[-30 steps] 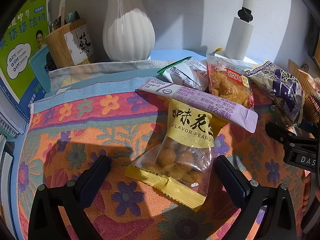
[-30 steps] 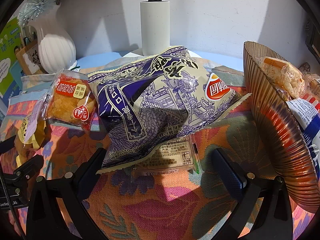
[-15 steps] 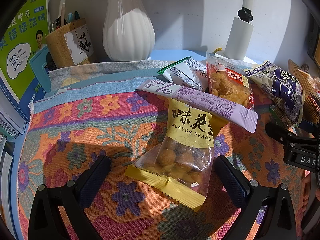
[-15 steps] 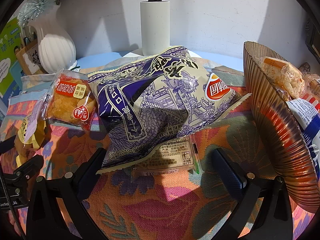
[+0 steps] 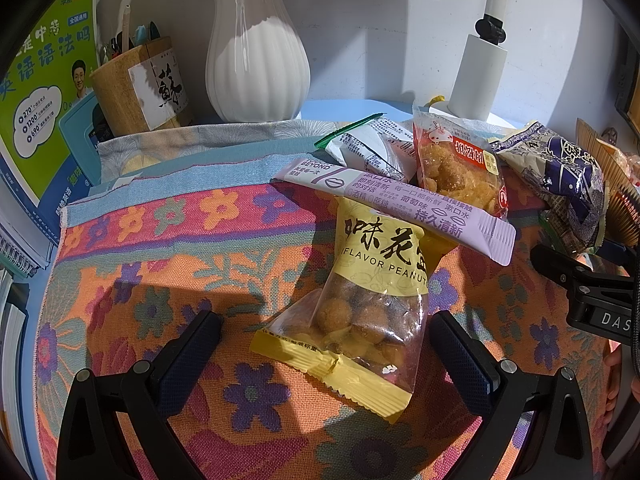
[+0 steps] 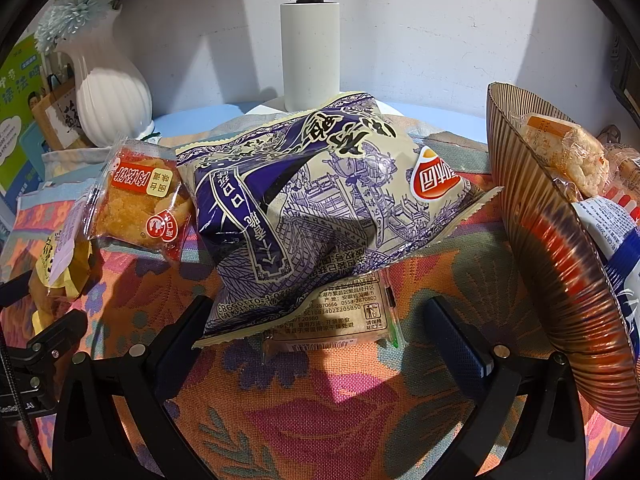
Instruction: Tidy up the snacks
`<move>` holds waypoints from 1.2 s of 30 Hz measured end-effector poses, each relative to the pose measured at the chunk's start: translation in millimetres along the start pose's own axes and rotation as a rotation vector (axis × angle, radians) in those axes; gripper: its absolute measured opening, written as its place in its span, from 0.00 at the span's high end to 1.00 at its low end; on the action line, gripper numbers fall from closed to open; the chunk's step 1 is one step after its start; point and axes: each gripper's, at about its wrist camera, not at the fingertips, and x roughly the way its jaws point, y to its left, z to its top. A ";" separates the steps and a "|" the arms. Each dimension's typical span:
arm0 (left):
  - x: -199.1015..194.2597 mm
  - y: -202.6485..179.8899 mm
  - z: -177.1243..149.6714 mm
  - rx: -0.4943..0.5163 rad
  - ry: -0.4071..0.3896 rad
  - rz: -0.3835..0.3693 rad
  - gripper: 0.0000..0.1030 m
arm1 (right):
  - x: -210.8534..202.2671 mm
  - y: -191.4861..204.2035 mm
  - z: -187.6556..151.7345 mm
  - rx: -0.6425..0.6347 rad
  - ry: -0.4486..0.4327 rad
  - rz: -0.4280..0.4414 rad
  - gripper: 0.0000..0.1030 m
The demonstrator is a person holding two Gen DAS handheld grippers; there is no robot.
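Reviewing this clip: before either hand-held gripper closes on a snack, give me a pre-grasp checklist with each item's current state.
1. Left hand-held gripper open: ok.
2. Peanut packet between its fingers: ok, though nearer the right finger.
3. Peanut packet free: not ok, the purple sachet lies across its top.
4. Right hand-held gripper open: ok.
5. Chip bag free to lift: cannot tell; it rests on a flat packet.
6. Basket has room: cannot tell; snacks already inside.

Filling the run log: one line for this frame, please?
left tool: open, straddling peanut packet | right tool: open, at chip bag | basket: holds snacks
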 end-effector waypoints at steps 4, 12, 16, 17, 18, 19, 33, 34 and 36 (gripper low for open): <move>0.2 0.3 0.0 0.000 0.000 0.000 0.00 | 0.0 0.0 0.0 0.000 0.000 0.000 0.00; 0.1 0.2 0.1 0.000 0.000 0.000 0.00 | -0.1 0.0 0.0 0.000 0.001 0.000 0.00; -0.1 0.2 0.1 0.000 0.000 0.000 0.00 | -0.1 0.1 0.1 0.000 0.001 0.000 0.00; -0.1 0.1 0.1 0.000 0.000 0.000 0.00 | 0.0 -0.2 -0.1 0.000 0.001 0.000 0.00; -0.2 0.0 0.1 0.000 0.000 0.000 0.00 | -0.1 0.1 0.1 0.000 0.001 0.000 0.00; 0.0 0.2 0.1 0.000 0.000 0.000 0.00 | 0.0 -0.5 -0.2 0.000 0.001 0.000 0.00; -0.3 0.3 -0.5 0.001 0.000 0.001 0.00 | 0.1 -2.7 -1.5 -0.003 0.001 -0.008 0.00; -0.1 0.2 -0.3 0.001 0.000 0.002 0.00 | 1.4 -2.8 -0.9 -0.002 0.001 -0.008 0.00; 0.0 0.2 0.1 0.001 0.000 0.001 0.00 | 0.3 0.9 0.4 0.000 0.000 -0.006 0.00</move>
